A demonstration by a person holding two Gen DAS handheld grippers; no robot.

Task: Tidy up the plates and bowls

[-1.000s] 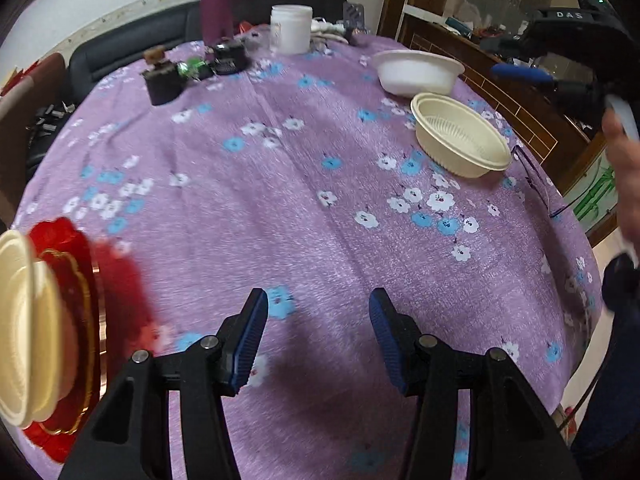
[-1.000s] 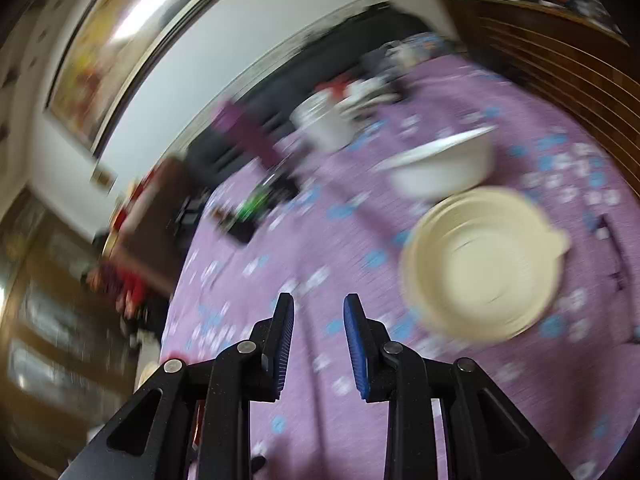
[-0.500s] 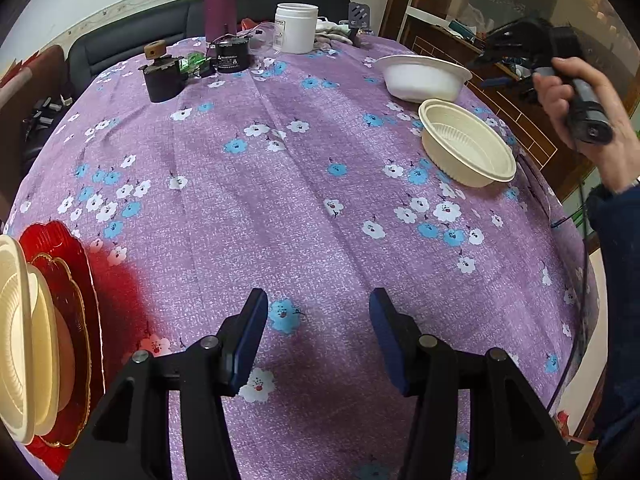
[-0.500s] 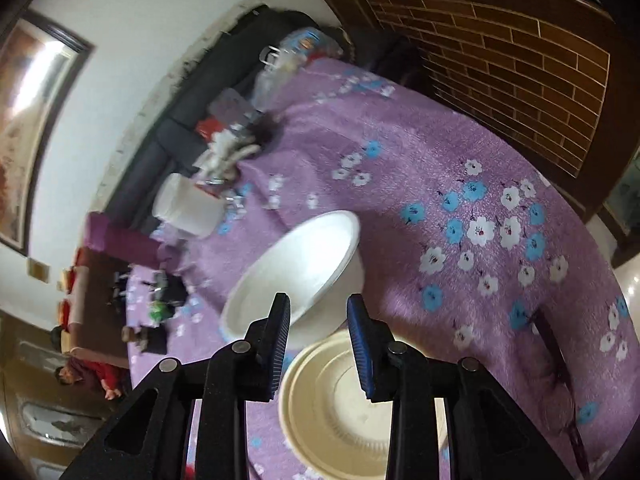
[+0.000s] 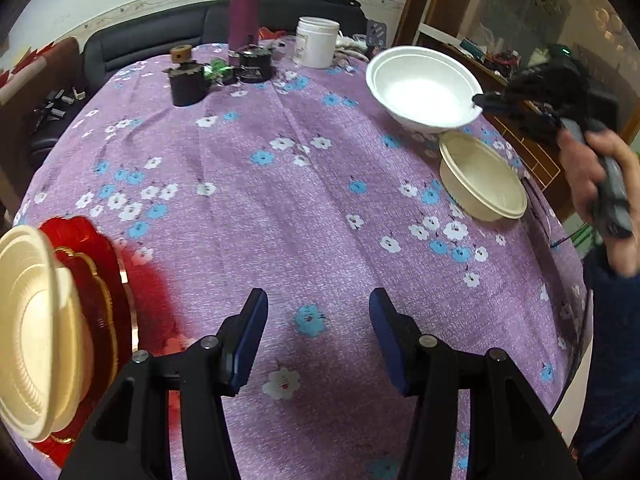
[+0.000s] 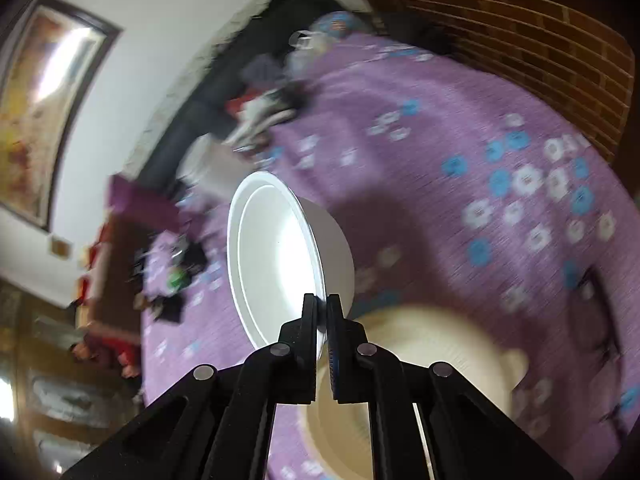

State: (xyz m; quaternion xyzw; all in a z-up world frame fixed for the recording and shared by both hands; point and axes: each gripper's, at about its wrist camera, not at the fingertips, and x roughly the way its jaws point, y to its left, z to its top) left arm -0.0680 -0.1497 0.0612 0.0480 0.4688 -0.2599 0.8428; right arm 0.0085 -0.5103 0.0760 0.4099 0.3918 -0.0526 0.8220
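- table [image 5: 304, 208] under purple floral cloth, spreads ahead of both tongs; clutter of jars and a bottle at its far end, well beyond left tongs.
- red plate [image 5: 96, 280] with cream dish stacked on it, at far left of left tongs, looks like the collecting stack.
- white bowl [image 6: 276, 264] gripped by its rim in right tongs [image 6: 322, 312], tilted and apparently lifted off the cloth.
- cream bowl [image 6: 420, 360] just below and beyond right tongs, still on table, apart from white bowl.
- right tongs have just been closing, now clamped on white bowl rim.
- left tongs [image 5: 318, 336] apart, nothing between, hovering over bare cloth.
- To do it well: keep the rim pinch firm, level the bowl, clear the cream bowl before carrying across.
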